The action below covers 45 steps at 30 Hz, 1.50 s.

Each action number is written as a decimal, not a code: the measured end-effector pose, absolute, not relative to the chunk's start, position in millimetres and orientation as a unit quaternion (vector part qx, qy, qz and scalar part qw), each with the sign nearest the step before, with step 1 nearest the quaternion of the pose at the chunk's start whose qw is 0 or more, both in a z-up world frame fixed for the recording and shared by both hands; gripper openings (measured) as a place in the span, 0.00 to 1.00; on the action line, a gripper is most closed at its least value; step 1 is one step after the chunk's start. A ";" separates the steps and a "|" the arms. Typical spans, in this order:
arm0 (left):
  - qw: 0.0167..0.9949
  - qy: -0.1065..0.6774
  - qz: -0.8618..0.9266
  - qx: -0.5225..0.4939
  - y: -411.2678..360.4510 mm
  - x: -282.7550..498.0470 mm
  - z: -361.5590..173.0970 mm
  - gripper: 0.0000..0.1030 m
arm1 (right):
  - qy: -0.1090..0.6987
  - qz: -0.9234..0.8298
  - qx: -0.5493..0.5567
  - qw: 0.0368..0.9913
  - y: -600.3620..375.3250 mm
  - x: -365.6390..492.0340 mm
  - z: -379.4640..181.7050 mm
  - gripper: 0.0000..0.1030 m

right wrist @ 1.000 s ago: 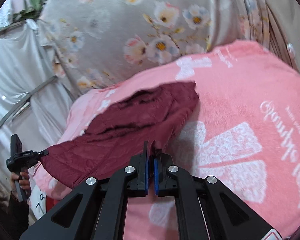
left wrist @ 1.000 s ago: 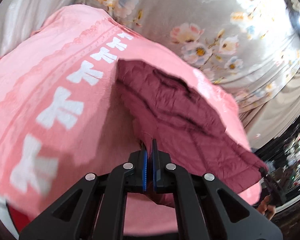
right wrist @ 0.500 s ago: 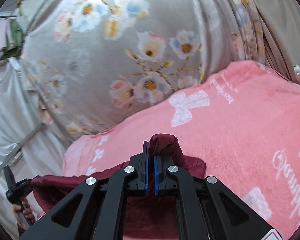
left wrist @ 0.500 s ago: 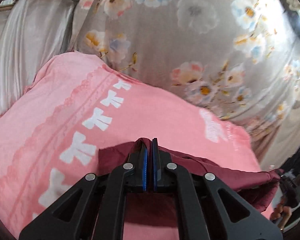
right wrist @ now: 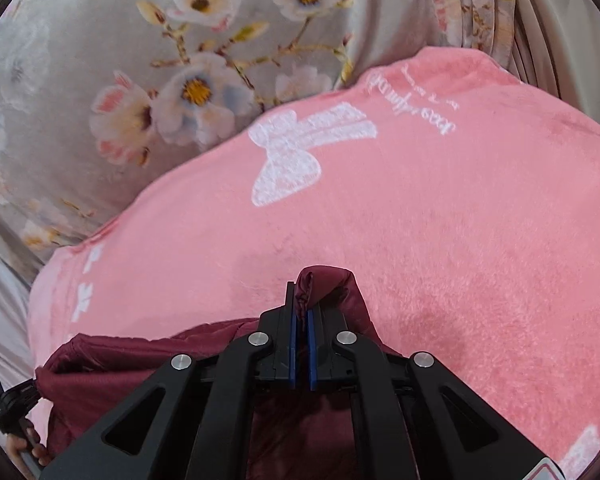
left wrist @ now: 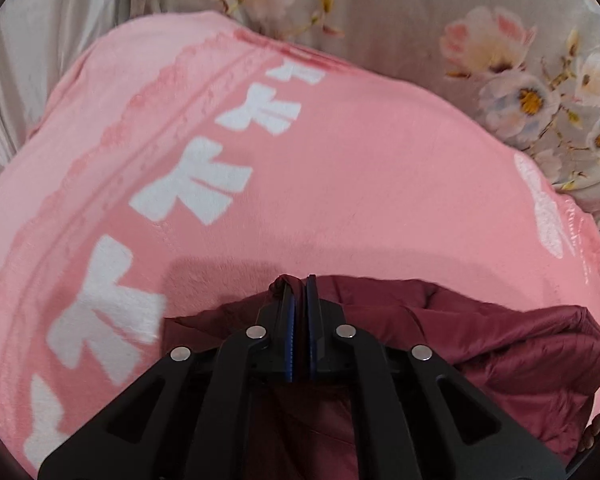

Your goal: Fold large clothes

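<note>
A dark maroon quilted jacket (left wrist: pixel 500 344) lies over a pink fleece blanket (left wrist: pixel 340 168) printed with white bows. My left gripper (left wrist: pixel 299 284) is shut on a pinched fold of the jacket's edge, just above the blanket. My right gripper (right wrist: pixel 301 296) is shut on another bunched corner of the same jacket (right wrist: pixel 328 280), also held over the blanket (right wrist: pixel 460 220). The jacket hangs between both grippers and trails back beneath them. The other gripper and the hand holding it show at the right wrist view's lower left edge.
A grey floral sheet (right wrist: pixel 140 60) rises behind the blanket, and also shows in the left wrist view (left wrist: pixel 460 20). Plain silvery cloth (left wrist: pixel 40 40) lies at the far left. The blanket's bare pink surface stretches ahead of both grippers.
Both grippers have lifted the jacket's near edge and carried it forward over the rest of the jacket. The spread garment ahead is now out of sight beneath the grippers.
</note>
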<state>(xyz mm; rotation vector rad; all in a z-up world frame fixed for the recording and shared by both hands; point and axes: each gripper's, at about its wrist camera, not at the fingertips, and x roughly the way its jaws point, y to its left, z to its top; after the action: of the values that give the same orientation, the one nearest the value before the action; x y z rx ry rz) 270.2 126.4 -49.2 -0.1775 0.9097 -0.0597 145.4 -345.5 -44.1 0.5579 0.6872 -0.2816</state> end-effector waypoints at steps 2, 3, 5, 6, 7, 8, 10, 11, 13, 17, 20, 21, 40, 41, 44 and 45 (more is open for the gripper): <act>0.893 0.441 -0.032 -0.088 126.3 273.0 -61.1 0.06 | 0.340 -0.139 0.272 0.889 -346.7 149.1 -55.8 0.04; 0.892 0.442 -0.033 -0.090 126.1 274.7 -64.7 0.06 | 0.345 -0.139 0.274 0.887 -347.7 151.0 -63.2 0.04; 0.893 0.439 -0.038 -0.095 125.4 276.3 -74.4 0.06 | 0.351 -0.141 0.276 0.884 -347.4 153.3 -72.2 0.04; 0.894 0.436 -0.039 -0.097 124.1 276.8 -76.2 0.07 | 0.353 -0.143 0.277 0.882 -347.5 154.1 -77.9 0.04; 0.896 0.432 -0.040 -0.098 123.1 276.5 -78.4 0.07 | 0.353 -0.143 0.277 0.882 -346.9 154.3 -79.9 0.04; 0.897 0.428 -0.040 -0.099 122.5 276.7 -79.8 0.07 | 0.354 -0.144 0.277 0.881 -346.5 154.6 -82.5 0.05; 0.898 0.424 -0.044 -0.106 123.5 277.3 -80.2 0.07 | 0.356 -0.141 0.281 0.880 -347.2 155.5 -84.9 0.07; 0.897 0.423 -0.049 -0.115 126.0 277.5 -80.6 0.07 | 0.357 -0.137 0.285 0.879 -348.7 156.2 -85.6 0.08; 0.891 0.424 -0.067 -0.146 135.6 278.4 -81.1 0.08 | 0.352 -0.124 0.302 0.877 -353.5 154.3 -85.9 0.10; 0.880 0.424 -0.082 -0.195 167.1 265.0 -59.7 0.20 | 0.308 -0.120 0.323 0.887 -369.2 123.9 -55.0 0.31; 0.919 0.366 -0.024 -0.144 184.4 235.4 -13.3 0.69 | 0.247 -0.153 0.286 0.913 -370.0 86.6 -10.7 0.43; 0.931 0.344 -0.017 -0.122 184.1 226.1 4.1 0.69 | 0.238 -0.152 0.275 0.919 -367.4 81.2 -1.0 0.43; 0.897 0.415 -0.152 -0.019 14.2 247.2 0.3 0.68 | 0.387 0.031 0.144 0.910 -209.9 195.3 -14.7 0.02; 0.897 0.414 -0.151 -0.021 13.9 251.6 2.6 0.68 | 0.378 0.031 0.139 0.915 -210.2 199.4 -7.9 0.01; 0.895 0.422 -0.142 -0.017 7.5 269.0 -5.5 0.68 | 0.380 0.020 0.112 0.918 -205.7 218.6 -11.0 0.00; 0.893 0.431 -0.133 -0.012 4.1 277.3 -15.4 0.68 | 0.387 0.015 0.107 0.916 -206.1 223.8 -16.4 0.00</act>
<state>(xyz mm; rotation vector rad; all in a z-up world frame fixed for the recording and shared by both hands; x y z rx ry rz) 277.3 4.1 -15.4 -0.0249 0.8935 -0.2759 223.8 -206.1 -16.4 0.2205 0.7956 0.0304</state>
